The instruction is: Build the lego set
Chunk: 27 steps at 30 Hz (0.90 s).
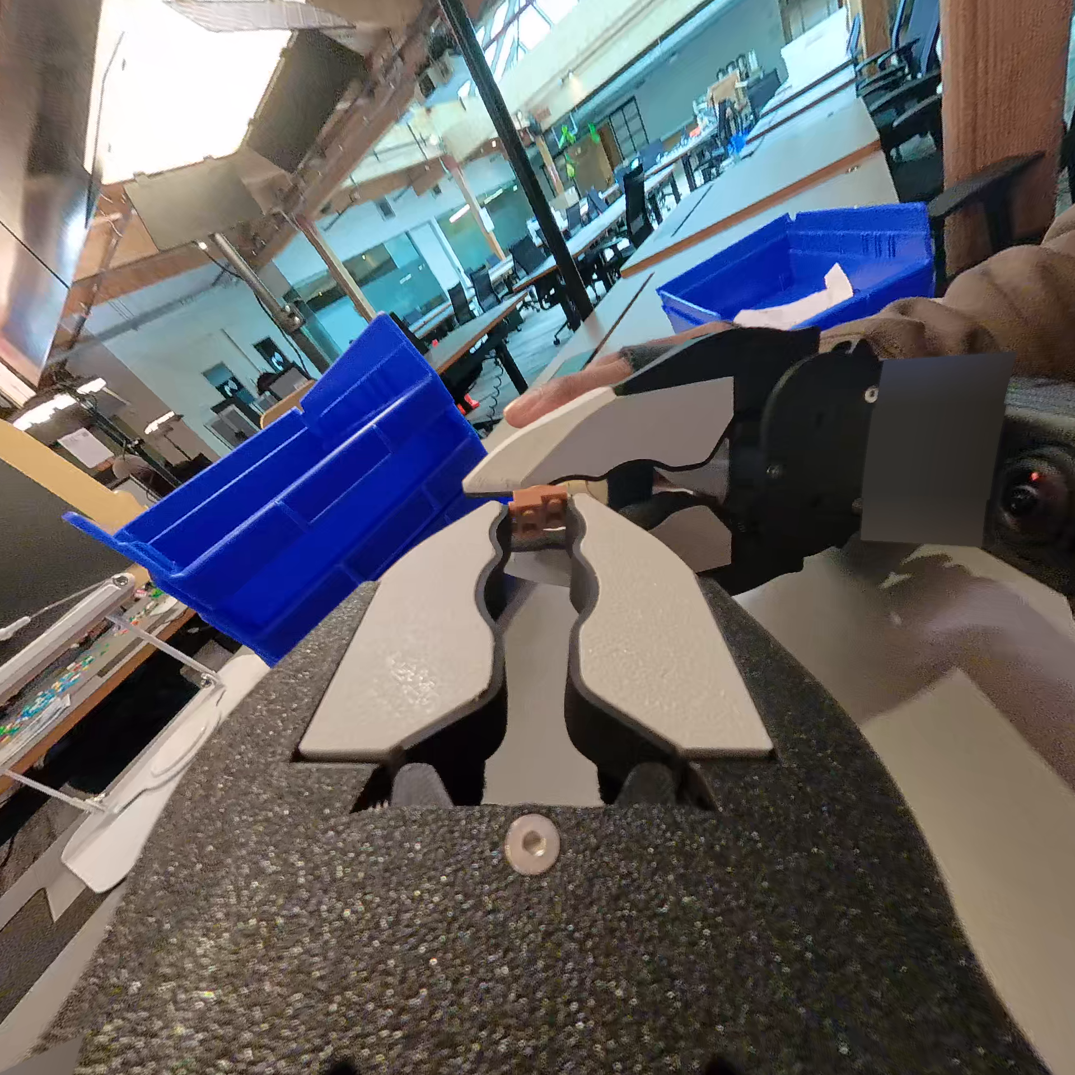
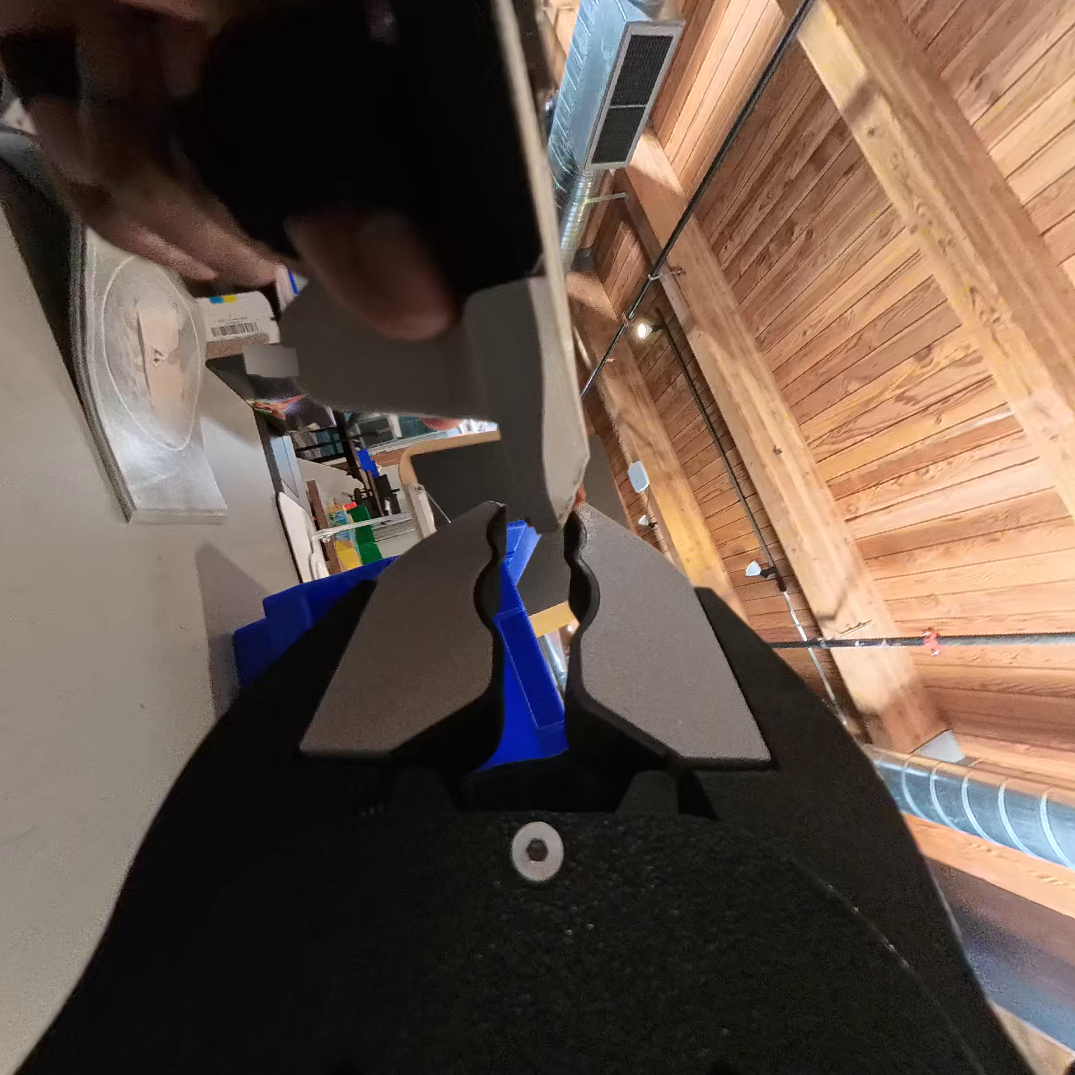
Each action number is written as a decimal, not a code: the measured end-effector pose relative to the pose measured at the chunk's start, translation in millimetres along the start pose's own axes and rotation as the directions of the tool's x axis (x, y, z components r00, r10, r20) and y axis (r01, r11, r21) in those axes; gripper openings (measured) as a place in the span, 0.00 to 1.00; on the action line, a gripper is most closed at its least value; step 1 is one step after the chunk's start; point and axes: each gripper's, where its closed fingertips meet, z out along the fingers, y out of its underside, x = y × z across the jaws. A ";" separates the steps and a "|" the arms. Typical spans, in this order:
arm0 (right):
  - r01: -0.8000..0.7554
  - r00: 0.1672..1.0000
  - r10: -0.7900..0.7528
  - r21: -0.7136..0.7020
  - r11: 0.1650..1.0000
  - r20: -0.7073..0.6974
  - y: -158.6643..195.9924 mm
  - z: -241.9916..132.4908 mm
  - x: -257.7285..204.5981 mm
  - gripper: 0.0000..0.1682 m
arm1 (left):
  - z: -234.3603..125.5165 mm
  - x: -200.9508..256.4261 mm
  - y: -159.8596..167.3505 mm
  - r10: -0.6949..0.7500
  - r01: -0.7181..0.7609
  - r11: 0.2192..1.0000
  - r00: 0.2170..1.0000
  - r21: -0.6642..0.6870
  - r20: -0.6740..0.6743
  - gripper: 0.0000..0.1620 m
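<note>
Brick: a small reddish-brown lego piece (image 1: 538,512) with round studs is showing on its near face, raised off the table between both tools.
Left gripper (image 1: 538,518): its grey fingers are pinching the brick at their tips.
Right gripper (image 2: 535,520): it is coming in from the side, its upper finger (image 1: 582,436) lying over the brick's top; whether it is gripping cannot be told.
Blue bin (image 1: 302,500): it is sitting tilted behind the brick.
Second blue bin (image 1: 814,267): it is resting farther off on the table (image 1: 756,198), holding white paper (image 1: 803,302).

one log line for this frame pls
left: shut on brown brick | right: fingers at same brick, grip unclear | blue bin: behind, tilted
</note>
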 end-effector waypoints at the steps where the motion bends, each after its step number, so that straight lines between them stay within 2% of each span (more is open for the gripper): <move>1: 0.022 1.000 -0.022 0.003 1.000 0.001 -1.3 -1.7 -1.4 0.11 | -1.2 2.4 1.0 0.001 -0.001 1.000 1.000 -0.024 -0.009 0.11; 9: 0.112 0.992 -0.113 0.011 0.994 0.065 -9.2 -21.5 -21.4 0.12 | -8.0 29.2 24.5 0.032 -0.033 0.977 0.999 -0.212 -0.006 0.11; 14: 0.120 0.987 -0.120 0.002 0.993 0.105 -8.6 -30.5 -30.4 0.12 | -8.6 36.5 32.3 0.021 -0.005 0.975 0.997 -0.223 0.071 0.11; 27: 0.123 0.984 -0.123 0.007 0.992 0.126 -7.2 -31.1 -35.3 0.12 | -6.7 40.5 37.3 0.008 0.013 0.979 0.994 -0.202 0.106 0.11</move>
